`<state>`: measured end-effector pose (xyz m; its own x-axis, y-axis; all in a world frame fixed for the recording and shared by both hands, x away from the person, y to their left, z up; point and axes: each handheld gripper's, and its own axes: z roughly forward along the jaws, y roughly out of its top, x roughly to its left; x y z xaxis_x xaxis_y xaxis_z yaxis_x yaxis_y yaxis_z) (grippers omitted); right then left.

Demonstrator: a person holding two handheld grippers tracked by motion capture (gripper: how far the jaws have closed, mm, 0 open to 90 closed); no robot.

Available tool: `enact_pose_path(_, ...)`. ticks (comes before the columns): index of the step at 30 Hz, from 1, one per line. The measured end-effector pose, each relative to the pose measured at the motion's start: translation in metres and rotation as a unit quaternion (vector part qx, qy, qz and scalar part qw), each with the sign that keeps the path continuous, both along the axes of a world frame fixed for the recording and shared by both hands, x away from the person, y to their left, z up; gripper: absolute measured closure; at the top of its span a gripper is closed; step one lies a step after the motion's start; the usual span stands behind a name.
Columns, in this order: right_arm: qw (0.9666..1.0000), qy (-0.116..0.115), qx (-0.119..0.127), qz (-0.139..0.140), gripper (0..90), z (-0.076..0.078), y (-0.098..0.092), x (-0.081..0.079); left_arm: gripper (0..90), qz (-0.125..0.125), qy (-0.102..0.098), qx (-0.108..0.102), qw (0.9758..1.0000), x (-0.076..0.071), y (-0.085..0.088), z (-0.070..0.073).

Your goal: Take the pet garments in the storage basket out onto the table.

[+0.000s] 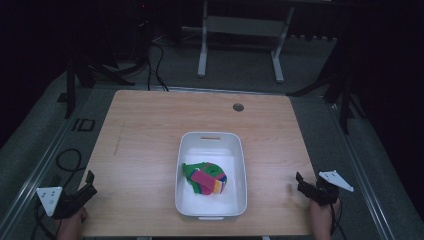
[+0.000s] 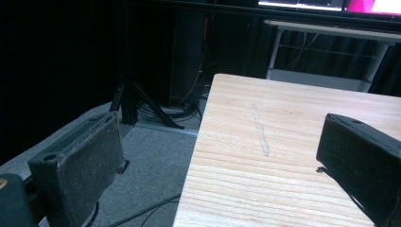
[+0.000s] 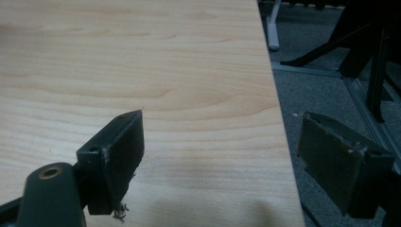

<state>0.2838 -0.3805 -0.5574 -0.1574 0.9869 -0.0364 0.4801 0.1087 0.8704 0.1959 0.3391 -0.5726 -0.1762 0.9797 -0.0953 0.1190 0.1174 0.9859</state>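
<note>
High view shows your left gripper (image 1: 90,183) and right gripper (image 1: 301,181) spread apart, empty; between them, the socks (image 1: 205,178) lie in the white bin (image 1: 186,150). Reaching inward likely comes next.

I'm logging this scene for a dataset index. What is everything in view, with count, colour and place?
Light wooden table: one, centre of the high view.
White rectangular plastic bin: one, on the table's near middle.
Bundle of multicoloured socks: one, green, pink, yellow and blue, inside the bin.
Round cable hole: one, dark, far side of the tabletop.
White metal frame: one, on the floor beyond the table.
Black cables: several, on the floor at far left.
Left gripper: one, black, open, at the near left table edge.
Right gripper: one, black, open, at the near right table edge.
</note>
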Motion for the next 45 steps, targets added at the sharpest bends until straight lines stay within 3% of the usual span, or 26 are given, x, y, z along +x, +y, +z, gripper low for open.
enact_pose_path(4,1.0,0.004,-0.001,0.008,15.7,0.0,0.0,0.0,1.8,0.0,0.0,0.002,1.0,0.0,0.0,0.0)
enact_pose_path(10,0.9993,0.017,0.026,0.023,15.6,0.0,-0.005,0.003,1.8,-0.002,0.001,-0.001,1.0,0.0,0.0,0.0)
enact_pose_path(11,0.9986,0.032,0.024,0.035,15.6,-0.001,-0.005,0.005,1.8,-0.004,0.001,-0.001,1.0,0.0,0.0,0.0)
enact_pose_path(14,0.9975,0.046,0.026,0.047,15.6,-0.001,-0.006,0.005,1.8,-0.005,0.0,-0.002,1.0,0.0,0.001,0.0)
enact_pose_path(16,0.9955,0.055,0.042,0.065,15.5,-0.001,-0.01,0.005,1.8,-0.006,0.0,-0.003,1.0,0.0,0.001,0.0)
enact_pose_path(18,0.9944,0.067,0.034,0.075,15.5,-0.001,-0.012,0.005,1.8,-0.006,0.0,-0.004,1.0,0.0,0.001,0.0)
enact_pose_path(21,0.9895,0.092,0.043,0.104,15.5,0.001,-0.015,0.003,1.8,-0.008,0.001,-0.006,0.9999,0.0,0.002,0.0)
enact_pose_path(25,0.9789,0.119,0.039,0.161,14.2,0.001,-0.015,0.002,1.8,-0.009,0.003,-0.006,0.9999,0.001,0.002,0.0)
enact_pose_path(27,0.9709,0.131,0.038,0.197,14.1,0.001,-0.013,0.001,1.8,-0.009,0.003,-0.006,0.9999,0.001,0.001,0.0)
enact_pose_path(28,0.9709,0.131,0.038,0.197,14.1,0.001,-0.013,0.001,1.8,-0.009,0.003,-0.006,0.9999,0.001,0.001,0.0)
enact_pose_path(29,0.9625,0.136,0.033,0.232,14.0,0.001,-0.009,0.0,1.8,-0.008,0.003,-0.007,0.9999,0.001,0.002,0.0)
enact_pose_path(30,0.9599,0.138,0.035,0.242,14.0,0.002,-0.008,-0.001,1.8,-0.008,0.004,-0.006,0.9999,0.001,0.002,0.0)
enact_pose_path(32,0.9507,0.144,0.038,0.272,14.0,0.002,-0.003,-0.001,1.8,-0.008,0.004,-0.006,0.9999,0.001,0.002,0.0)
enact_pose_path(36,0.9357,0.157,0.013,0.316,14.0,0.005,0.01,-0.002,1.8,-0.008,0.003,-0.005,1.0,0.001,0.001,0.0)
enact_pose_path(41,0.9172,0.157,-0.001,0.366,14.1,0.012,0.028,-0.002,1.8,-0.009,0.003,-0.006,0.9999,0.001,0.002,0.0)
enact_pose_path(43,0.9072,0.156,-0.011,0.391,14.1,0.017,0.037,-0.004,1.8,-0.01,0.003,-0.006,0.9999,0.001,0.002,0.0)
enact_pose_path(45,0.8995,0.157,-0.016,0.408,14.1,0.021,0.044,-0.004,1.8,-0.01,0.003,-0.006,0.9999,0.001,0.002,0.0)
